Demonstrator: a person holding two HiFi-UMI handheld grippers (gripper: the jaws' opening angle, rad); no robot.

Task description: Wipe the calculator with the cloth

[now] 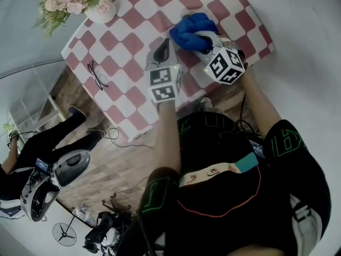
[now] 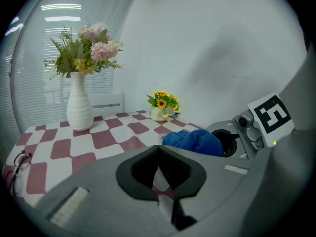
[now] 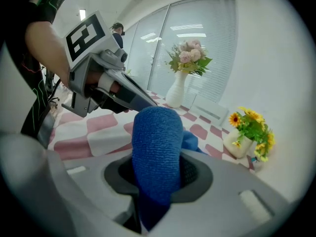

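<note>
A blue cloth point(image 1: 191, 30) is bunched between the jaws of my right gripper point(image 1: 200, 40), which is shut on it over the checkered table point(image 1: 114, 97). In the right gripper view the cloth point(image 3: 155, 147) stands up thick from the jaws and hides their tips. My left gripper point(image 1: 162, 53) lies just left of it, with its jaws closed to a point point(image 3: 148, 101) and nothing visible between them. From the left gripper point(image 2: 159, 154) the cloth point(image 2: 192, 142) shows just ahead to the right. I cannot make out the calculator in any view.
A white vase of pink flowers point(image 1: 98, 9) stands at the table's far left corner. A small pot of yellow flowers point(image 3: 244, 137) sits at the far side. Glasses point(image 1: 97, 74) lie near the left edge. A person point(image 1: 32, 148) and a fan point(image 1: 64, 233) are on the floor.
</note>
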